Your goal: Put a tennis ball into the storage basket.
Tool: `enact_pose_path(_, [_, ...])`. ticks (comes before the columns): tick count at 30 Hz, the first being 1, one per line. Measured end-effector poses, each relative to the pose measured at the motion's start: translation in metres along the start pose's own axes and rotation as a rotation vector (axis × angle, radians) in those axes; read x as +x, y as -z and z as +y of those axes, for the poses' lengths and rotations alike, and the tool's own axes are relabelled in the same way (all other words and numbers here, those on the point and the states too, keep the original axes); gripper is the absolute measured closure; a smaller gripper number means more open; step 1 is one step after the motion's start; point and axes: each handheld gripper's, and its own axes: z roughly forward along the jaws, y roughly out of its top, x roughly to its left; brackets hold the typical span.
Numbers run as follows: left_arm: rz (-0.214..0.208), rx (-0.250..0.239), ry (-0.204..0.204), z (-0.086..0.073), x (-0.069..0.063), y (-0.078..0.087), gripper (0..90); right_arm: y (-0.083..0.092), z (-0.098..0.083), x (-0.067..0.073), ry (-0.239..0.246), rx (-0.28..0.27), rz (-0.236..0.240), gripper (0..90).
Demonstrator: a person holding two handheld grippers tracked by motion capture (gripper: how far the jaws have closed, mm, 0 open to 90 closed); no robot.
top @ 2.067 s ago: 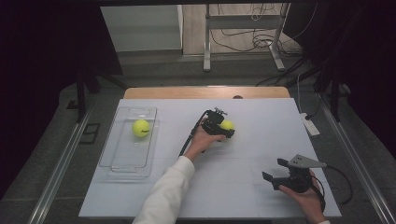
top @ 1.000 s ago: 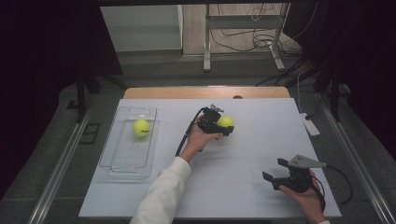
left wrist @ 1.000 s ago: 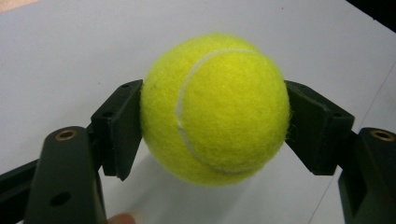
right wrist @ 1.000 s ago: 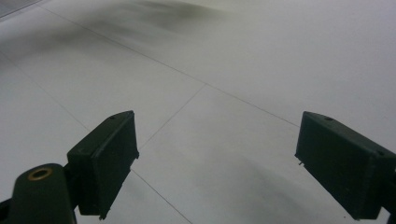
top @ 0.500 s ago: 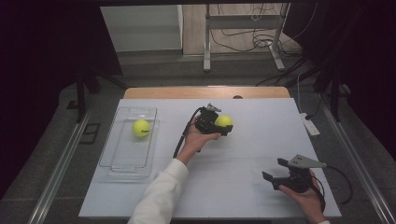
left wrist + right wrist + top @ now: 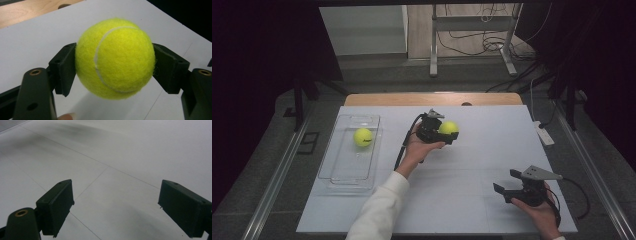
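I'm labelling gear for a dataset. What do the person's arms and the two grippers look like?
Both grippers are black with blocky rectangular pads. The left gripper trails a black cable; the right gripper carries a grey three-cornered plate. The left arm wears a white sleeve.

Desk (image 6: pixel 472 200): white top, thin seam lines, wooden strip at far edge.
Clear tray (image 6: pixel 337 172): left side of desk, transparent, long.
Second tennis ball (image 6: pixel 362 137): yellow, inside tray, far end.
Power strip (image 6: pixel 542 133): white, right desk edge.
Floor cables (image 6: pixel 492 30): behind desk, tangled.
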Motion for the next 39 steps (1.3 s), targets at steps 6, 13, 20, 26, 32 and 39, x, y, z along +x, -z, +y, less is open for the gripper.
enact_pose_path(6, [0.002, -0.012, -0.003, 0.0, 0.0, 0.005, 27.2, 0.001, 0.0, 0.0, 0.001, -0.002, -0.003, 12.9])
enact_pose_path(13, [-0.003, -0.017, -0.005, -0.001, 0.0, 0.009, 27.2, 0.001, 0.0, -0.001, -0.001, -0.004, -0.004, 12.9])
enact_pose_path(20, [-0.012, -0.031, -0.007, -0.001, -0.002, 0.013, 27.2, 0.001, 0.0, -0.001, 0.001, -0.004, -0.006, 13.0])
enact_pose_path(26, [-0.018, -0.043, -0.016, 0.0, -0.004, 0.017, 27.2, 0.001, 0.0, -0.001, 0.0, -0.006, -0.008, 13.1])
enact_pose_path(32, [-0.022, -0.055, -0.015, 0.001, -0.005, 0.024, 27.2, 0.0, 0.0, -0.002, 0.002, -0.002, -0.01, 13.1])
enact_pose_path(39, [-0.019, -0.065, -0.019, 0.002, -0.004, 0.03, 27.2, 0.0, 0.0, -0.002, 0.001, -0.003, -0.008, 13.1])
